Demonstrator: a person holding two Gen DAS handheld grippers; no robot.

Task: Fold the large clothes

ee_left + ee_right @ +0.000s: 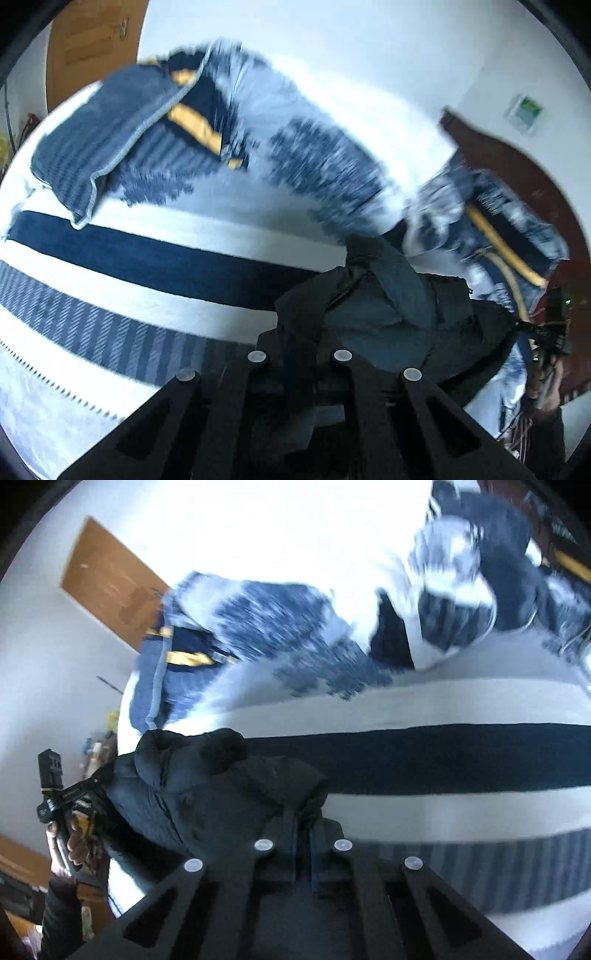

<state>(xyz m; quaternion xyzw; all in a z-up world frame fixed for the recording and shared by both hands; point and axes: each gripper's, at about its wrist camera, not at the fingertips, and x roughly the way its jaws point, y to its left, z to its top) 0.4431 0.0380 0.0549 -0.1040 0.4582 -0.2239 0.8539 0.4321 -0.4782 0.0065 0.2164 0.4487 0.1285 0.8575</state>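
Note:
A dark, blue-black padded jacket hangs bunched between both grippers above a bed. In the left wrist view my left gripper is shut on a fold of the jacket, its fingertips buried in the cloth. In the right wrist view my right gripper is shut on another edge of the same jacket, with the cloth pinched between its fingers. The jacket sags leftward toward a hand that holds the other gripper's handle. Most of the jacket's shape is hidden in its own folds.
Below lies a bedspread with white, navy and grey stripes. Blue, white and yellow pillows and a patterned quilt are piled at the head, by a dark red headboard. A wooden door stands behind.

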